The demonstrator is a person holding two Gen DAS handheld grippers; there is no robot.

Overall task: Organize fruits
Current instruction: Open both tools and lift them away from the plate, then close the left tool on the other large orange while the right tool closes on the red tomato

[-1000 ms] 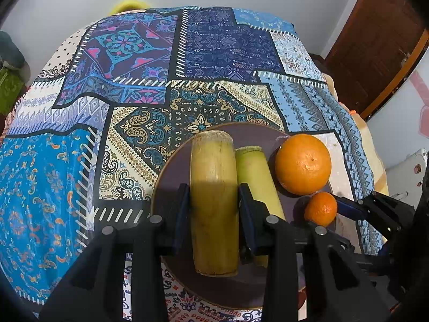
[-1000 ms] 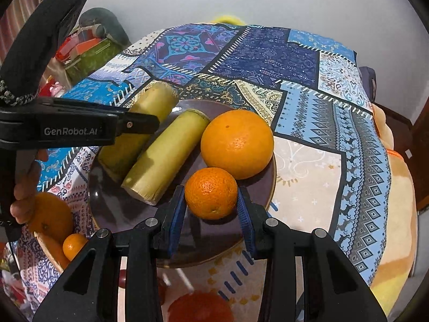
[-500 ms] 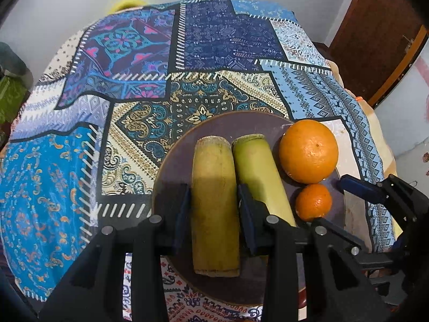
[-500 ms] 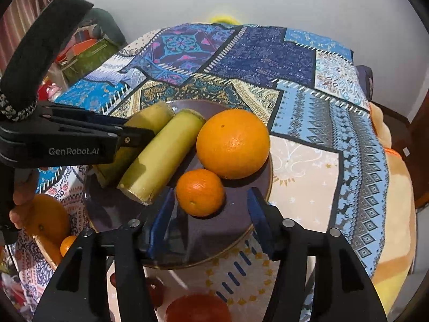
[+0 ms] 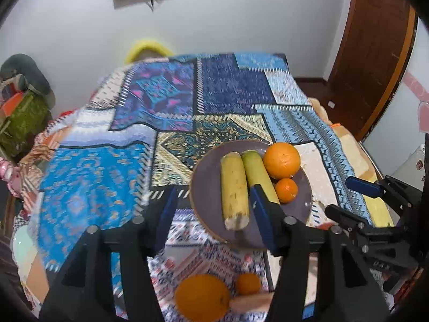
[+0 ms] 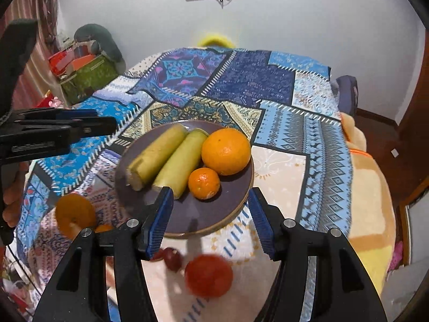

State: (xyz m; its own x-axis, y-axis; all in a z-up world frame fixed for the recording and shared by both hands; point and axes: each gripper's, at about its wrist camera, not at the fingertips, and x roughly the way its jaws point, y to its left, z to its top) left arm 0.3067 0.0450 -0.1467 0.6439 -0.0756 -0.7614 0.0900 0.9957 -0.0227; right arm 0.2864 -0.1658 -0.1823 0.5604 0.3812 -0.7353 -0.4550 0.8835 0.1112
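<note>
The left gripper [image 5: 214,212], a second ago clamped on the yellow stalk [image 5: 234,190] on the purple plate [image 5: 203,187], is opening its fingers, and the stalk lies free on the plate beside its greener twin [image 5: 258,175]. The right gripper [image 6: 208,218] has let go of the small orange [image 6: 204,183] and stands apart from it. Both grippers have pulled back and up, so the plate looks smaller and more loose fruit shows near the bottom.

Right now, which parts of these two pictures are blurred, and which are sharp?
Left wrist view: patterned cloth smeared by motion, plate fruit fairly crisp, near orange soft. Right wrist view: plate's big orange sharp, the red fruit in front blurred. Both bow outward at the edges.
</note>
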